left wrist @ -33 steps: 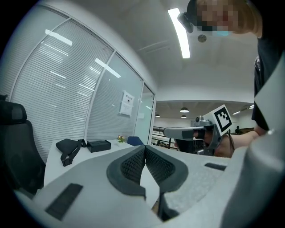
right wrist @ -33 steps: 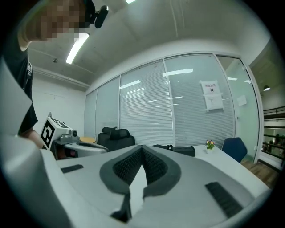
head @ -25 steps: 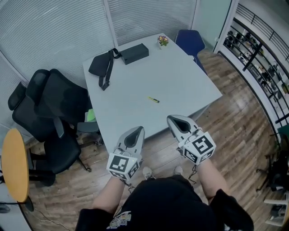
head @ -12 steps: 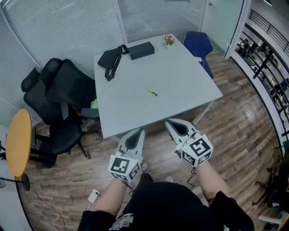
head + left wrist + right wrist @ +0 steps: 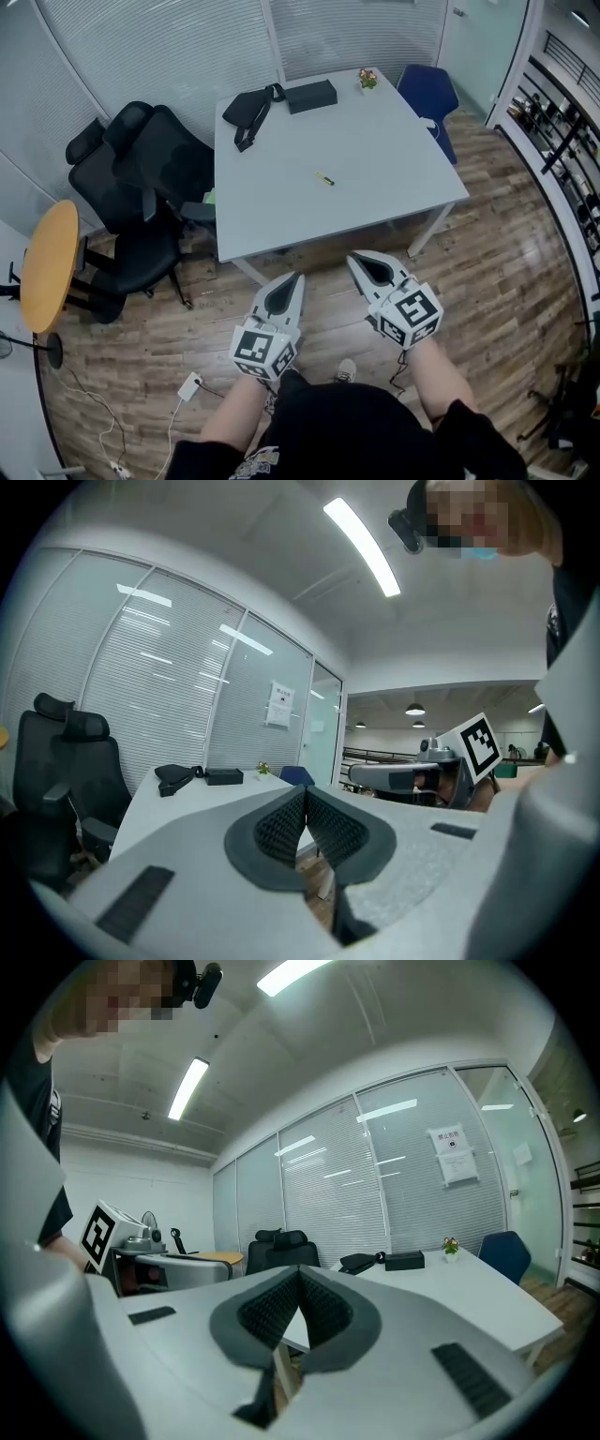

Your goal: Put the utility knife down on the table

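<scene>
Utility knife (image 5: 324, 178), small and yellow, lies flat on the grey table (image 5: 394, 141), near the middle, well clear of every edge, nothing touching it. Head view: left gripper (image 5: 294, 277) and right gripper (image 5: 357, 259) side by side over the wooden floor (image 5: 497, 244), just short of the table's near edge, both pointing toward the table, both well apart from the utility knife. Far edge of the table: black bag (image 5: 248, 108) at the far left corner, black box (image 5: 311, 96) beside it, small flower pot (image 5: 367, 79) toward the far right corner. Blue chair (image 5: 428, 94) off the far right corner, black office chairs (image 5: 141, 159) along the left edge, round yellow side table (image 5: 49, 267) further left, white adapter (image 5: 189, 385) with cable on the floor. Left gripper view: jaws pressed together, nothing between the ribbed pads (image 5: 281, 825); table top beyond with bag (image 5: 174, 777) and box (image 5: 224, 776), right gripper's marker cube (image 5: 478, 745) at right. Knife too small to make out here. Right gripper view: jaws together, nothing between the pads (image 5: 272, 1309); table corner beyond with bag (image 5: 358, 1262), box (image 5: 404, 1260), flower pot (image 5: 451, 1245), blue chair (image 5: 503, 1252) at right, left gripper (image 5: 159, 1265) at left.
</scene>
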The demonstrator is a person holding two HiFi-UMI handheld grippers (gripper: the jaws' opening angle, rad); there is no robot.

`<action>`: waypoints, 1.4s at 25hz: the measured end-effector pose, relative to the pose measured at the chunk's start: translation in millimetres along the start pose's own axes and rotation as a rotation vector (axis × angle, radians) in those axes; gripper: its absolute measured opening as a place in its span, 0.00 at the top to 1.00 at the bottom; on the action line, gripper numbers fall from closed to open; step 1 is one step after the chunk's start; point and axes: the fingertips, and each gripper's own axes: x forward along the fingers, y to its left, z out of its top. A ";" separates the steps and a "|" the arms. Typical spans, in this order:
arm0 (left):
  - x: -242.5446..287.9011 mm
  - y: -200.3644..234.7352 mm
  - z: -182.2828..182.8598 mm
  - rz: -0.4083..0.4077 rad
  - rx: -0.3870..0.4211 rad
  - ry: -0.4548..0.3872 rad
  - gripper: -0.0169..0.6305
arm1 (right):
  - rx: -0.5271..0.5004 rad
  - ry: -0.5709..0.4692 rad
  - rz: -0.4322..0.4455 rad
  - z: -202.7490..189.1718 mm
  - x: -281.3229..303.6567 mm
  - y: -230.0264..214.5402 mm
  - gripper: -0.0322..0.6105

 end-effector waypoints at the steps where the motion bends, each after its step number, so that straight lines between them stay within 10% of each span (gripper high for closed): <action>1: -1.2 -0.6 -0.5 -0.003 -0.001 0.000 0.97 | 0.000 0.002 -0.004 -0.8 -1.5 1.0 0.95; 35: 2.9 -16.2 6.9 -0.038 0.021 -0.007 0.97 | 0.008 -0.008 -0.045 -3.8 -15.7 -6.7 0.95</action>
